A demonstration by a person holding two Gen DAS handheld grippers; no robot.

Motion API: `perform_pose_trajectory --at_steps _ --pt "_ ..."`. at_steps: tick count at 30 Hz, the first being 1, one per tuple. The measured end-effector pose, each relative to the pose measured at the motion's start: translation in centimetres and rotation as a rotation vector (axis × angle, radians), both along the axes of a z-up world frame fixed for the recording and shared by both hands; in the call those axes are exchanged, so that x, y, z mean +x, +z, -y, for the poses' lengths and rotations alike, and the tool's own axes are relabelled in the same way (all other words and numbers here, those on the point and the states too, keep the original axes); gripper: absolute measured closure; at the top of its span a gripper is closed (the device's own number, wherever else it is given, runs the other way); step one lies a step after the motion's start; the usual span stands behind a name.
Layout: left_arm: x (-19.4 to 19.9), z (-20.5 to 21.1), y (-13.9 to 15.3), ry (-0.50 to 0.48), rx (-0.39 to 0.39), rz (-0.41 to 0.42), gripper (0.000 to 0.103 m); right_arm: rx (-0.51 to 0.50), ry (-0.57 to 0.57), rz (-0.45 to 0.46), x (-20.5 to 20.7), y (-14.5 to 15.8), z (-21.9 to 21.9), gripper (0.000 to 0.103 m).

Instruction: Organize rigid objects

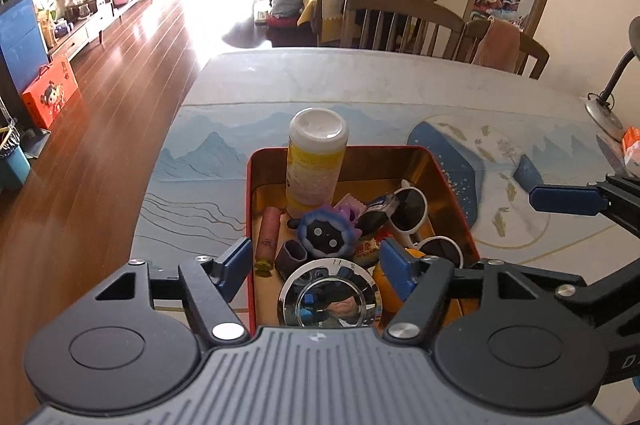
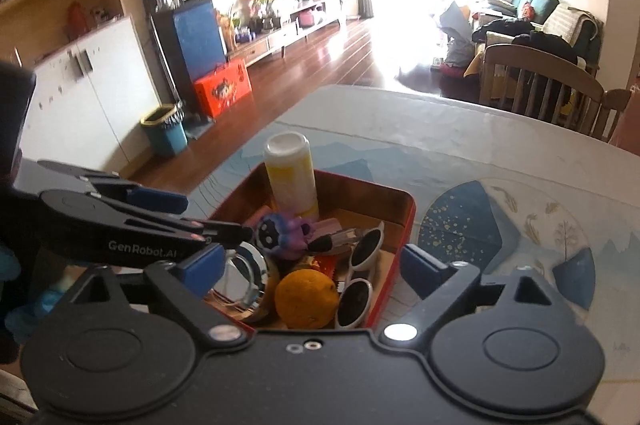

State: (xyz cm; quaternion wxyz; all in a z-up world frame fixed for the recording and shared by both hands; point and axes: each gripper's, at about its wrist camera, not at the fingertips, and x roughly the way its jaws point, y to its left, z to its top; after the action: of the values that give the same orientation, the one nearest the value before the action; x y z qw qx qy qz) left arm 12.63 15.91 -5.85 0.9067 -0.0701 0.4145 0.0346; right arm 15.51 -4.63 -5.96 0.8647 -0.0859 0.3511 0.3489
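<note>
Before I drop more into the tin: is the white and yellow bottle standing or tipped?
Upright. The bottle stands in the far corner of the red tin, white cap up, rising above the rim in both views.

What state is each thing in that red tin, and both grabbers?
Tin: open, full.
Bottle: upright, capped.
Sunglasses: unfolded, lying.
Orange: whole.
Left gripper: open, empty.
Right gripper: open, empty.

Red tin (image 1: pixel 452 181) crammed with small objects
</note>
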Motion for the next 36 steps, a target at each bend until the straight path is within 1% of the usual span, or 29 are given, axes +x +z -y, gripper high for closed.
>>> perform_pose_trajectory --at_steps 2,4,5,13,16,17,20,23,31,36 --pt "-0.5 -0.1 0.4 0.001 -0.003 0.008 0.032 0.024 -0.013 0.003 -0.3 0.2 0.3 0.002" --pt "-0.9 -0.2 0.8 0.001 -0.004 0.019 0.028 0.047 -0.027 0.006 -0.7 0.4 0.6 0.0" --pt "-1.2 -0.2 1.0 -0.001 -0.003 0.027 0.025 0.056 -0.034 0.01 -0.8 0.5 0.8 0.0" --pt "-2.9 -0.2 1.8 -0.023 -0.023 0.059 0.02 0.082 -0.065 0.047 -2.4 1.2 1.6 0.0" --pt "-3.5 -0.2 2.1 -0.029 -0.025 0.07 0.016 0.09 -0.077 0.057 -2.8 1.3 2.0 0.0" --pt "-3.7 -0.2 2.2 -0.03 -0.025 0.075 0.014 0.093 -0.082 0.059 -3.0 1.4 2.1 0.0" --pt "-4.3 -0.1 2.4 -0.031 -0.027 0.087 0.0 0.098 -0.085 0.055 -3.2 1.5 2.3 0.0" --pt "-4.8 0.0 2.6 -0.032 -0.019 0.096 0.0 0.097 -0.099 0.059 -3.5 1.4 2.4 0.0" --pt "-5.6 0.9 2.6 -0.026 0.024 0.075 0.0 0.107 -0.136 0.048 -3.7 1.3 2.9 0.0" --pt "-6.0 1.3 2.6 -0.032 0.029 0.078 0.0 0.111 -0.146 0.04 -4.0 1.0 3.1 0.0"
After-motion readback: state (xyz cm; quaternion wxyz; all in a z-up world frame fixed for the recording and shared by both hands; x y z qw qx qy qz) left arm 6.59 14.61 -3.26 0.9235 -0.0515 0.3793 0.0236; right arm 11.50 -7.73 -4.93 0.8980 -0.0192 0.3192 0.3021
